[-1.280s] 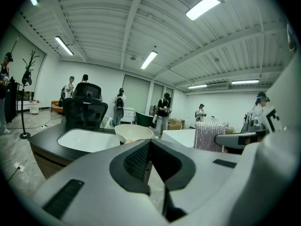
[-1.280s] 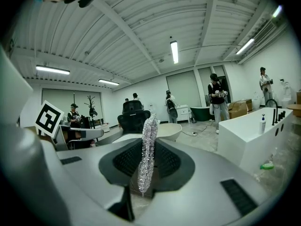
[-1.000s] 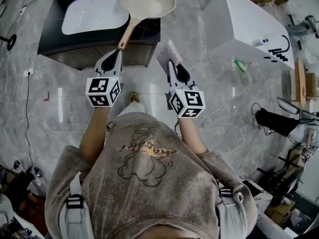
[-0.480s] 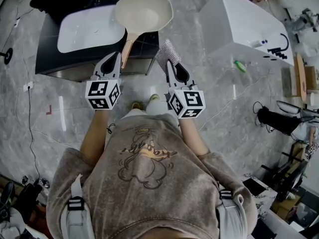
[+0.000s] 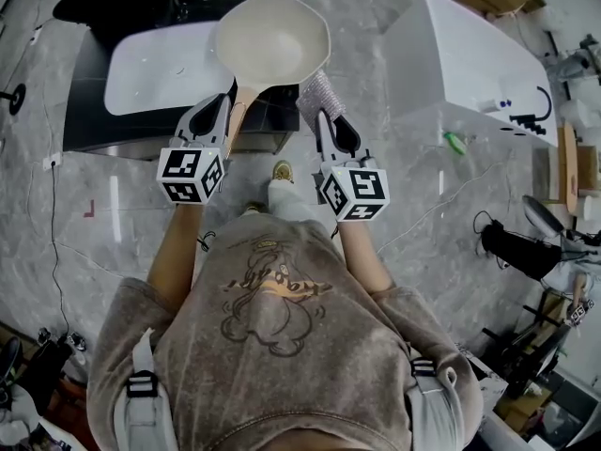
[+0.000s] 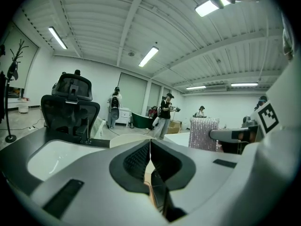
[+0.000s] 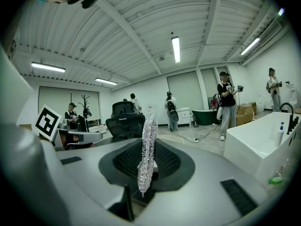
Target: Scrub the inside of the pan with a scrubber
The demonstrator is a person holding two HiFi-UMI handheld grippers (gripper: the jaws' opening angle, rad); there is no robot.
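Silver sparkly scrubber (image 7: 147, 145) is clenched edge-on in the right gripper (image 7: 146, 160), with most of the pad standing out past the tips. The left gripper (image 6: 150, 145) is clenched with nothing between its pads; the tan handle (image 5: 240, 97) shows just beside and under its tip. The cream pan (image 5: 272, 36) is at upper centre on the dark cabinet (image 5: 89, 120), overlapping the right edge of the white basin (image 5: 155, 64).

Step looks like the approach. To do it well, spread the left jaws and clamp the handle first to steady the pan. Then lay the scrubber's broad face into the bowl, not its edge. Pinch hard, since the pad will likely flop.

Both forearms reach up-frame from the torso, side by side. Both grippers are nearly level, and the right tip is near the pan's lower rim.
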